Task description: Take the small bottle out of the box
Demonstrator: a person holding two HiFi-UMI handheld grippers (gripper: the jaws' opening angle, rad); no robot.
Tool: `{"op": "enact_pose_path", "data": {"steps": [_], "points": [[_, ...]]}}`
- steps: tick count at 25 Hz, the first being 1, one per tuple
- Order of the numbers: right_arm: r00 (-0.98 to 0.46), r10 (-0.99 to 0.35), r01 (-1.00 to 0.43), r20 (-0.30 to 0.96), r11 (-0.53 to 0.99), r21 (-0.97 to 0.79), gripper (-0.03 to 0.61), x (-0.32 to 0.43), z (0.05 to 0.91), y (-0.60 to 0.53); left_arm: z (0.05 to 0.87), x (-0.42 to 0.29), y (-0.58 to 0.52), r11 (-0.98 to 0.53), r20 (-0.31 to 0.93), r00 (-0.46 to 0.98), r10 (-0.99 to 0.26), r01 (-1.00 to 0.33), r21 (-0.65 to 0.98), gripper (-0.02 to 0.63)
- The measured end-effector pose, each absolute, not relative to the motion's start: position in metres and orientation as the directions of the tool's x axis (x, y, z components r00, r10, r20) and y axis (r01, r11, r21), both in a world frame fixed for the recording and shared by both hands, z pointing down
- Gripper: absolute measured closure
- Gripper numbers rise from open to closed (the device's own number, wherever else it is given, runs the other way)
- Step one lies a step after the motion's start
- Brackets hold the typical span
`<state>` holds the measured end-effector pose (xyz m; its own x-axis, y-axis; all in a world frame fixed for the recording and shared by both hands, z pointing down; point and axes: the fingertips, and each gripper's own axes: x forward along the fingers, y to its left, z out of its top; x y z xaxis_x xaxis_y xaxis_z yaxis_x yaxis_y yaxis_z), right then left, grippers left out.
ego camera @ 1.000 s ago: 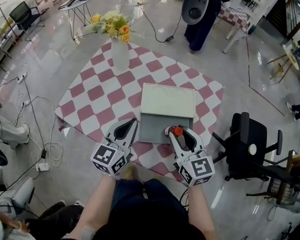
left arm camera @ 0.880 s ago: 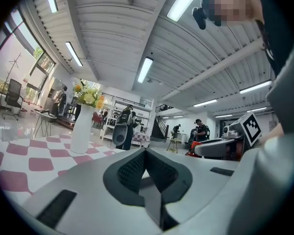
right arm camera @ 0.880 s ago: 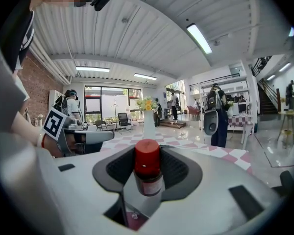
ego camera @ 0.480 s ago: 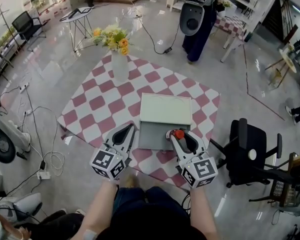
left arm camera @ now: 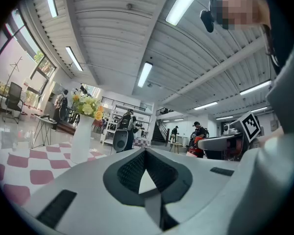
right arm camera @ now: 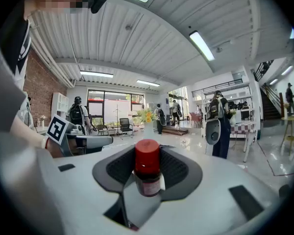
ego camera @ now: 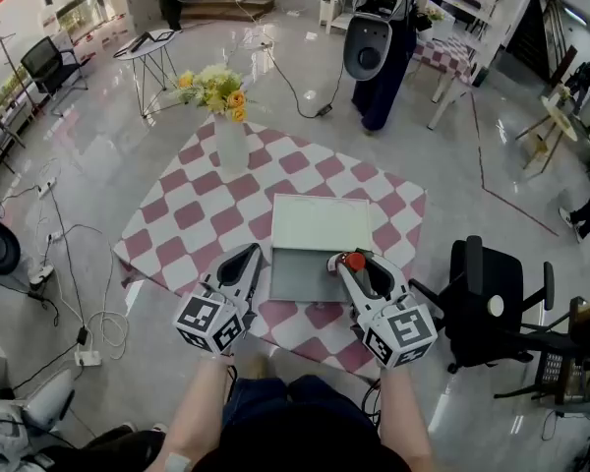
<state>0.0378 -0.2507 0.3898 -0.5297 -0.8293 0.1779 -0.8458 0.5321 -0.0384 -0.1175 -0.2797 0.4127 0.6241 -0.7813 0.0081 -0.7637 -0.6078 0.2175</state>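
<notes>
Head view: two bare forearms reach forward from the bottom edge, carrying the left gripper (ego camera: 244,260) and the right gripper (ego camera: 351,265) side by side, marker cubes nearest the person and tips aimed at the open white box (ego camera: 297,279) on the checked table (ego camera: 192,214). The hands themselves are covered by the cubes. A red cap marks the small bottle (ego camera: 354,260) at the right gripper's tip, over the box's near right corner; whether it hangs clear of the box wall cannot be told from above. Left gripper view: the claw points about level across the tabletop, its tips meeting with nothing in the hollow between them, so it is closed and empty. A white vase (left arm camera: 81,140) of flowers stands beyond, and the near table is cut off by the gripper body. Right gripper view: the claw tilts slightly downward and is clamped on the bottle, which stands upright with its cap above the jaws. Its lower body is sunk between the jaws, and the label is too blurred to read.
</notes>
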Motion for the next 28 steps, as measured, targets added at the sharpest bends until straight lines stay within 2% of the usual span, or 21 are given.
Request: {"op": "enact_pose_path", "data": {"steps": [28], "points": [[-0.525,-0.845,-0.85,0.104,0.526,-0.017,0.426,0.056,0.338,-0.256,0.367,-0.115,-0.29,-0.6,-0.044,0.602,-0.797,-0.78,0.177,0.612]]}}
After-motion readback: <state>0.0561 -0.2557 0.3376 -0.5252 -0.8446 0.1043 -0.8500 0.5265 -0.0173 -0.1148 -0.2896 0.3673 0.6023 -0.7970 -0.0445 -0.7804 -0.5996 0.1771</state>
